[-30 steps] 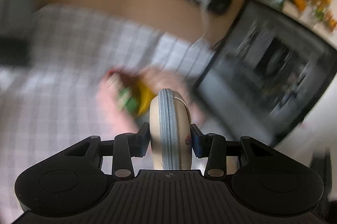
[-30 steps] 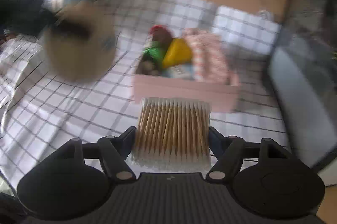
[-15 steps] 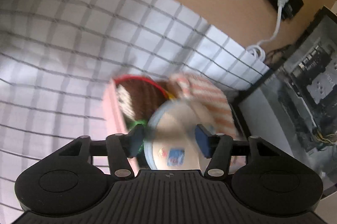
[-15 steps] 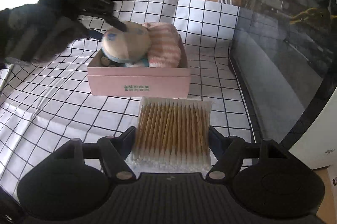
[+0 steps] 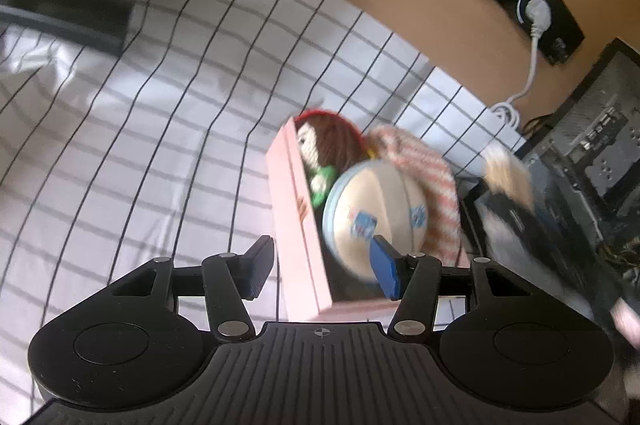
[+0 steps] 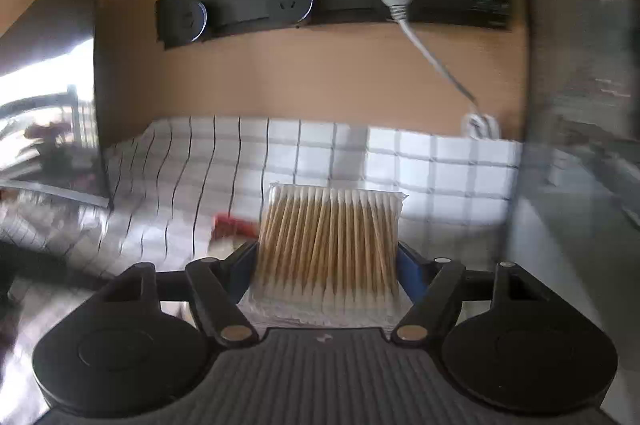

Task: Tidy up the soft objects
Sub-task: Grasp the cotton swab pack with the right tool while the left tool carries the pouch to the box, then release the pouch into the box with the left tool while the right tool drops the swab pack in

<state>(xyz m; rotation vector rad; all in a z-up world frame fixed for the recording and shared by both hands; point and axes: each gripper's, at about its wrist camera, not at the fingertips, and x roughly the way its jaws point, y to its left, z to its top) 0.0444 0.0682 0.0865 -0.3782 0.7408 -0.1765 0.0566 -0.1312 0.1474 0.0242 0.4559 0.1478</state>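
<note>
Pink box (image 5: 298,221) sat mid-frame on the checked cloth (image 5: 160,129), already stuffed with a doll (image 5: 328,141), a striped towel (image 5: 432,181) and the round beige pouch (image 5: 376,209). Left gripper (image 5: 324,265) hung released above the box wall, nothing pinched. Right gripper (image 6: 326,265) was clamped on the cotton swab pack (image 6: 330,241), lower centre of its view.

- No legible text anywhere.
- Round beige pouch (image 5: 376,213): small blue-red printed patches, blurred, unreadable.
- Pink box (image 5: 298,221): small mark on the rim, too blurred to read.
- Black power strip (image 6: 332,1): faint pale marking at right end, unreadable.
- Cotton swab pack (image 6: 330,245): no print made out.
</note>
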